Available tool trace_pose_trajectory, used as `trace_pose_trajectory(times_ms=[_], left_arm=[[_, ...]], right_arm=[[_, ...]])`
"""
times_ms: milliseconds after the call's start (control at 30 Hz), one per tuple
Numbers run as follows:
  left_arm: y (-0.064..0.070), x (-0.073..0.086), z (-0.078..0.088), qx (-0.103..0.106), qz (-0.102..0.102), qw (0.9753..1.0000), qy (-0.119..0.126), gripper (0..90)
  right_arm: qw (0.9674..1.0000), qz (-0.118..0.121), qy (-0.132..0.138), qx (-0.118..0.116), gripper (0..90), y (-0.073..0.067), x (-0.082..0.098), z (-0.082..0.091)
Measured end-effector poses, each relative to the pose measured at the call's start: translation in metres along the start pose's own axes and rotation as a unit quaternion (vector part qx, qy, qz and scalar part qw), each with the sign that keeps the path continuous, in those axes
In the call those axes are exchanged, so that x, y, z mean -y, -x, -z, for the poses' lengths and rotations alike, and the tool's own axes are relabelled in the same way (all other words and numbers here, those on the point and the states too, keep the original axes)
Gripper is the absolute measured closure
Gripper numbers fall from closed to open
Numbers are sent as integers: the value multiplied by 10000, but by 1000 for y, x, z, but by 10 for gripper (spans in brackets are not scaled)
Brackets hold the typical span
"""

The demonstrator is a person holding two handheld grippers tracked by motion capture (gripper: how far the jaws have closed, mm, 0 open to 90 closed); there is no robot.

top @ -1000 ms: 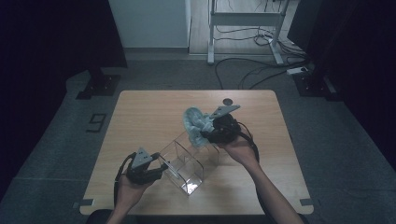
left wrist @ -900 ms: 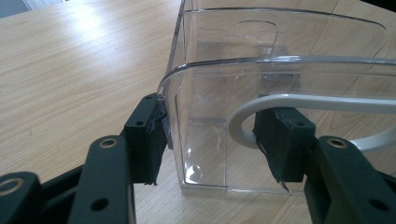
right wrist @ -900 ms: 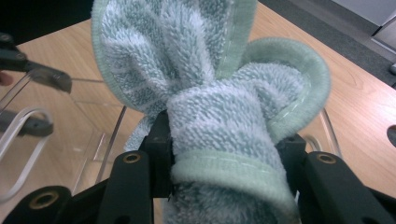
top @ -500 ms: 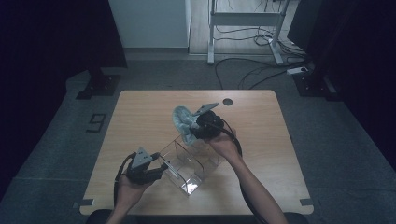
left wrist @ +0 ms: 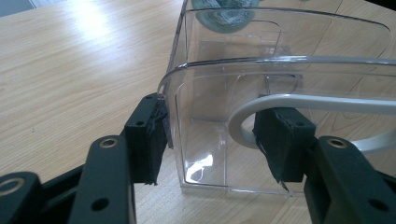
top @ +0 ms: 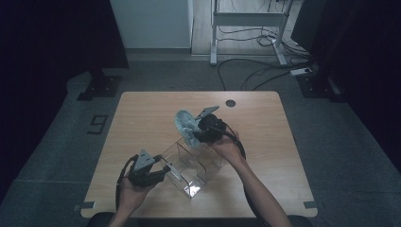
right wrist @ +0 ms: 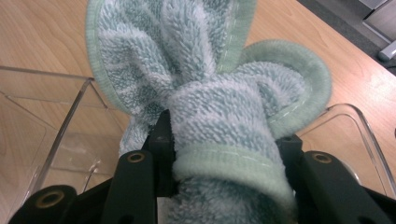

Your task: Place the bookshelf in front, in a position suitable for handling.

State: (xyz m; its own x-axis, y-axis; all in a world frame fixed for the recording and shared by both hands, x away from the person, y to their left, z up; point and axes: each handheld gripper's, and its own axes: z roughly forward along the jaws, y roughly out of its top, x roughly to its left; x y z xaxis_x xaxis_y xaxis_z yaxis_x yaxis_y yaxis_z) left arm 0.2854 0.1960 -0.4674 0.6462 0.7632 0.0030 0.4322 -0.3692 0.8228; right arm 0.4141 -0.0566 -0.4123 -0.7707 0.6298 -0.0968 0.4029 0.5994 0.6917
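A clear plastic bin (top: 194, 165) with a white handle (left wrist: 327, 102) stands on the wooden table (top: 142, 109). My left gripper (top: 163, 171) holds its near end. In the left gripper view, the pads (left wrist: 147, 140) press the bin's end wall (left wrist: 280, 46) and handle from both sides. My right gripper (top: 201, 132) hangs over the bin's far end, shut on a bunched pale green towel (top: 185, 125). Its jaws have just been closing a little tighter on the towel (right wrist: 210, 93), which bulges up between them (right wrist: 224, 140). The bin's rim (right wrist: 60, 121) lies just below the towel.
A small dark round disc (top: 230, 102) sits near the table's far edge. Bare tabletop lies left and right of the bin. Beyond the table are a metal frame (top: 246, 28) and cables (top: 265, 71) on the floor.
My right gripper has carried the towel left and down, from beside the bin's far right corner to over its far end. The left gripper and the bin have stayed put.
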Motion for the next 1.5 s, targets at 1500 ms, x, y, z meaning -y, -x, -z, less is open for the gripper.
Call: trace_pose_trajectory(times_ms=[1500], left_arm=[[5, 0, -1, 41, 18, 10000, 22, 455]], right_arm=[[9991, -149, 299, -264, 551, -1, 84, 54]])
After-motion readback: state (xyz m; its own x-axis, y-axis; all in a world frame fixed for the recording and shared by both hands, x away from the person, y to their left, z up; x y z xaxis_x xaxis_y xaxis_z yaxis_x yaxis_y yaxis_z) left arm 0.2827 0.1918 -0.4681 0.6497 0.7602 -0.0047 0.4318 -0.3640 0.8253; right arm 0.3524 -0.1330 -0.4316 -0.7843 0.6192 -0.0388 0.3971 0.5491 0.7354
